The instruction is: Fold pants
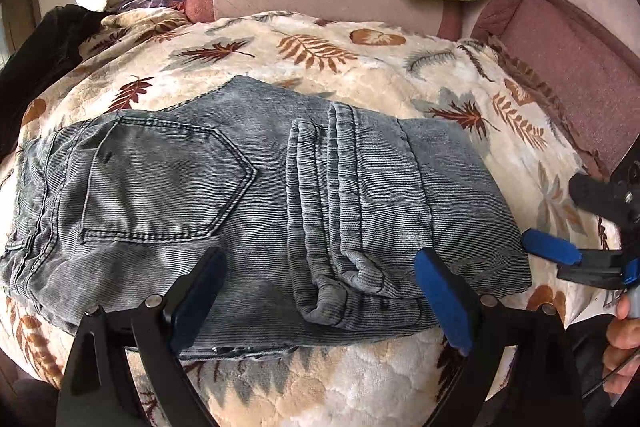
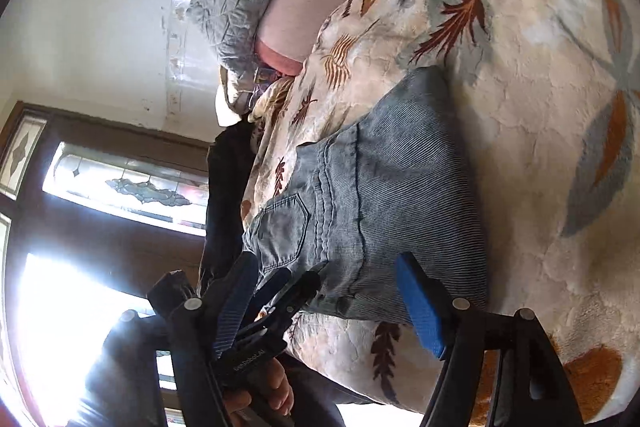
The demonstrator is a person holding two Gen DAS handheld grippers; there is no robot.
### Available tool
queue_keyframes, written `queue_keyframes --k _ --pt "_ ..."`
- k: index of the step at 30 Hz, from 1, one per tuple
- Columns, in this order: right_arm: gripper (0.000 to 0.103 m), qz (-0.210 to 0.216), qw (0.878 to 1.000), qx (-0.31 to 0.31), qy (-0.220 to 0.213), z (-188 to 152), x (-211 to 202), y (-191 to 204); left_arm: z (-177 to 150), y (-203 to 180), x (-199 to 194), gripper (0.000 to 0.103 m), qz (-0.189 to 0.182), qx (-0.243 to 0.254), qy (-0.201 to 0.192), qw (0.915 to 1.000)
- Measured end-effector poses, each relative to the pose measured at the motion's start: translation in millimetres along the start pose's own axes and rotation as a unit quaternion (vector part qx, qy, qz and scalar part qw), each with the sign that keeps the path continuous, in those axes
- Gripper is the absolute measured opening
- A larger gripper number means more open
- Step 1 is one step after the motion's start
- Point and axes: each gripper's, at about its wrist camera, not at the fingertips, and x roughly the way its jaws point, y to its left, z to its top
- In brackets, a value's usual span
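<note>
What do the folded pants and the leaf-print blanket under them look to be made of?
Folded pants: faded grey-blue cotton, probably fine-ribbed corduroy or ribbed denim; narrow ridges run across the cloth, with dark double stitching round the back pocket. Leaf-print blanket: plush fleece, likely synthetic; matte, soft pile with embossed cracks and puckers between the printed leaves.

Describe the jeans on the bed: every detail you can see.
The jeans are faded grey-blue, of finely ribbed denim-like cloth with dark stitching. They lie folded into a flat, compact bundle on the leaf-print blanket, a five-sided back pocket facing up at the waist end. The leg hems are doubled back on top, showing as stacked ridged bands. Both open grippers hover at the near edge; neither visibly grips it.
</note>
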Motion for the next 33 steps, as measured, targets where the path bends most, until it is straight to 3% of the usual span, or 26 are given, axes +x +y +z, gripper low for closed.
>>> queue_keyframes --k 2,7,11,16,19,22,27,30,33 --pt "0.075 -0.039 0.999 0.010 0.026 -6 19 -17 -5 11 -8 0.095 -0.001 -0.018 -0.002 0.9998" --pt "0.076 0.025 0.999 -0.011 -0.024 -3 2 -4 -19 58 -38 0.095 0.001 -0.069 -0.038 0.9969" --pt "0.076 0.049 0.999 -0.004 -0.019 -11 7 -4 -29 106 -61 0.095 0.034 -0.110 -0.094 0.9889" --pt "0.076 0.042 0.998 -0.027 -0.035 -14 8 6 -35 171 -84 0.095 0.081 -0.194 -0.140 0.9676" --pt "0.076 -0.005 0.995 -0.049 -0.086 -13 -5 12 -39 197 -86 0.095 0.128 -0.214 -0.148 0.9569" --pt "0.076 -0.010 0.992 -0.059 -0.110 -12 -13 17 -47 215 -81 0.095 0.106 -0.261 -0.144 0.9485" --pt "0.076 0.017 0.996 -0.061 -0.056 -13 7 24 -48 215 -71 0.095 0.102 -0.265 -0.139 0.9487" --pt "0.076 0.065 0.997 -0.046 -0.023 -18 24 32 -51 216 -69 0.095 0.093 -0.267 -0.134 0.9497" --pt "0.076 0.071 0.996 -0.048 -0.005 -22 47 43 -53 222 -69 0.095 0.088 -0.281 -0.134 0.9463"
